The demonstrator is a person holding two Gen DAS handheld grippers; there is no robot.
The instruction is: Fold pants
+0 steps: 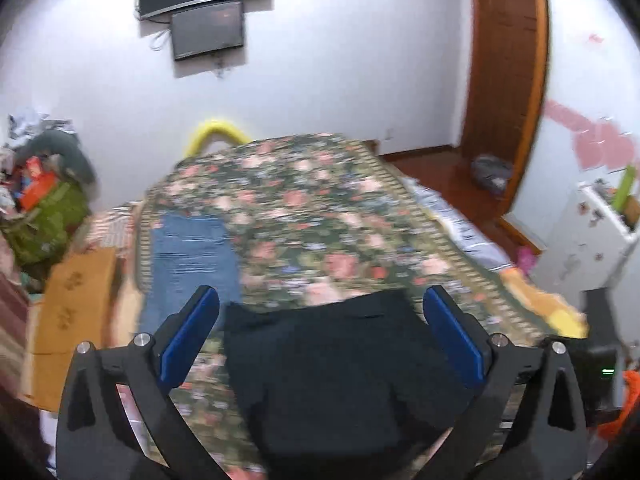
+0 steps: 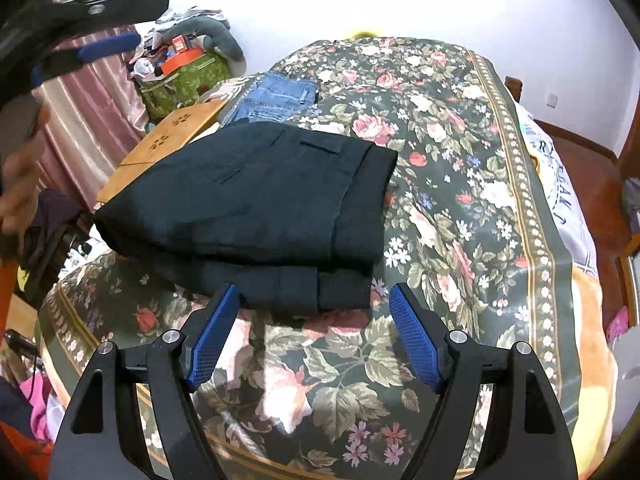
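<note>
The black pants lie folded into a thick rectangle on the floral bedspread; they also show in the blurred left wrist view. My right gripper is open and empty, its blue pads just in front of the near edge of the pants. My left gripper is open and empty above the pants; it also shows raised at the upper left of the right wrist view.
Folded blue jeans lie on the bed behind the pants. A wooden board sits at the bed's left edge, with a cluttered pile and green bag beyond. A white cabinet stands right.
</note>
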